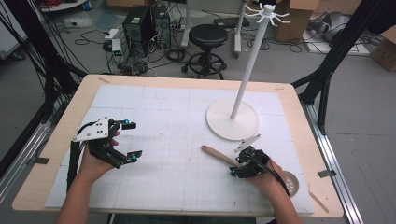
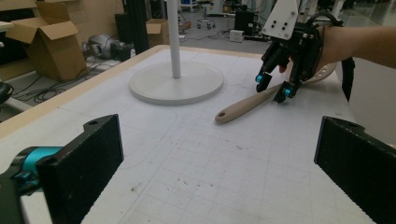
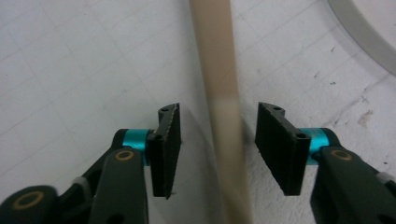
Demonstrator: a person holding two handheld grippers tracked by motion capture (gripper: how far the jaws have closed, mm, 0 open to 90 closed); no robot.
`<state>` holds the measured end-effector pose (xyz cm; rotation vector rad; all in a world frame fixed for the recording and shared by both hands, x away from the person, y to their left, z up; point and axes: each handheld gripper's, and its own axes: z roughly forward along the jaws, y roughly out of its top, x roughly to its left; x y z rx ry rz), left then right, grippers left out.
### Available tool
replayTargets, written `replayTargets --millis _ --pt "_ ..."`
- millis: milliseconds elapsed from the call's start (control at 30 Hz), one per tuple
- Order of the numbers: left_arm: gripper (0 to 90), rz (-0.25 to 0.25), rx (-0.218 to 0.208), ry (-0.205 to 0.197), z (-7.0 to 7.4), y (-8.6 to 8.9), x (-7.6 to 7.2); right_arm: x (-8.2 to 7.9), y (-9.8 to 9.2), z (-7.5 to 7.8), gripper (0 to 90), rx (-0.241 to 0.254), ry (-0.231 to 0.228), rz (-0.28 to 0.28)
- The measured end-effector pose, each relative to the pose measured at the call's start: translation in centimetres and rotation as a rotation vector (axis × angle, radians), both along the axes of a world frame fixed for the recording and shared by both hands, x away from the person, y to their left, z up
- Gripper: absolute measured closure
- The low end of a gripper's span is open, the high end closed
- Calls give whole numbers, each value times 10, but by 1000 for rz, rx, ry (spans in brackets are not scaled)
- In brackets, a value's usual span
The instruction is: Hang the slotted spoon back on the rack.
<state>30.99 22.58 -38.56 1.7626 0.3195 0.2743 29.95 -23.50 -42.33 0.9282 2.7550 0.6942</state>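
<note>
Right gripper [image 3: 218,140] straddles the beige wooden handle of the skimmer spoon [image 3: 215,60]; pads sit either side with a gap on both, narrowed but not pressing yet, so nothing is held. The spoon lies flat on the white gridded mat [image 1: 154,140], handle end toward table centre, perforated bowl under the right hand near the mat's right edge. Left gripper [image 1: 122,140] rests at the left of the mat, jaws wide, empty, well apart from the spoon. Farther back: white hook stand with a round base [image 1: 232,119], just beyond the handle tip.

Risks, as I judge them: handle looks off-centre between the pads, nearer the left one, so closing may shove or roll it before both bite; rounded smooth wood could squirt out; a grip this close to the bowl leaves the long handle free to swing into the stand base on lift.
</note>
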Motion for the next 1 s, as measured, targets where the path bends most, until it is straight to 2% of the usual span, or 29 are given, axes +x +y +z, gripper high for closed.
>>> replayTargets --millis 133,167,200,267,333,500,533,567,600,633,667,700,733,767,800,833,967,1000 --pt "18 -1 4 6 -1 -1 0 0 0 0 583 7 4 1" --pt "18 0 8 5 -1 -1 -1 0 0 0 621 10 9 -1" --pt "18 -2 8 2 -1 -2 -1 0 1 1 729 0 6 -6" --pt "18 0 8 4 -1 -1 -1 0 1 2 732 -3 2 9" --pt "17 -1 4 -1 0 0 -1 -1 4 3 747 -27 -14 34" --pt "18 1 0 -2 0 1 -1 -2 4 4 753 -31 -17 48" --pt "17 3 0 -4 0 1 -1 -2 0 7 754 4 -24 44" --pt "17 0 0 -6 1 2 -1 -2 0 7 754 4 -24 44" --pt "17 5 -8 -3 1 2 -1 -2 -6 15 755 69 -49 41" --pt "18 5 -8 -3 1 2 -1 -2 -6 15 755 69 -49 41" --pt "17 6 -11 -6 1 2 -1 -4 -13 27 755 133 -88 33" --pt "18 7 -11 -6 1 3 -1 -6 -16 34 755 161 -110 32" --pt "17 7 -11 -6 1 3 -1 -6 -16 34 755 161 -110 32" --pt "17 5 -12 -8 2 3 -1 -7 -20 40 755 193 -134 29" --pt "17 8 -15 -10 2 4 -1 -11 -27 51 756 249 -185 22" --pt "17 8 -15 -10 2 4 -1 -11 -27 51 756 249 -185 22" --pt "17 6 -18 -8 2 4 -2 -18 -41 68 756 367 -284 12" --pt "18 7 -16 -10 2 4 -2 -21 -46 73 756 414 -319 -6"
